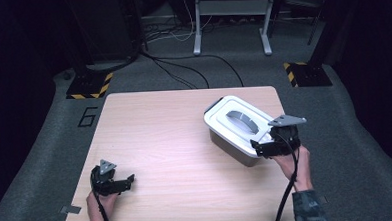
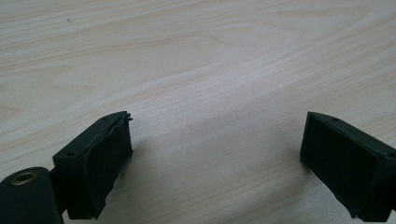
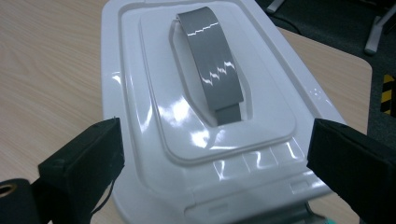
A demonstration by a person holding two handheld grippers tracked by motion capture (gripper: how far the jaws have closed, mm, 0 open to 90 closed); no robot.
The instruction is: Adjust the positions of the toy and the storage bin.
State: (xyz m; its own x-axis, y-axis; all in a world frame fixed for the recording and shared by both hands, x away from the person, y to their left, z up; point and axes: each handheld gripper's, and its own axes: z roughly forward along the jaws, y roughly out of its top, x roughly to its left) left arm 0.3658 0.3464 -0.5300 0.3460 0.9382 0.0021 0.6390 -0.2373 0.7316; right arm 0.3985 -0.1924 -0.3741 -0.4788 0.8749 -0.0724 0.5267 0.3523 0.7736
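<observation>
The white plastic box lid [image 3: 154, 116] is smooth and very shiny, with bright spots of light on it. Its grey plastic handle strap [image 3: 212, 60] is shiny too. The pale wooden table [image 2: 196, 70] looks smooth and dull, with soft grain lines. The black rubbery fingers [image 3: 348, 161] are matt. The grey floor carpet [image 1: 40, 147] looks rough.
</observation>
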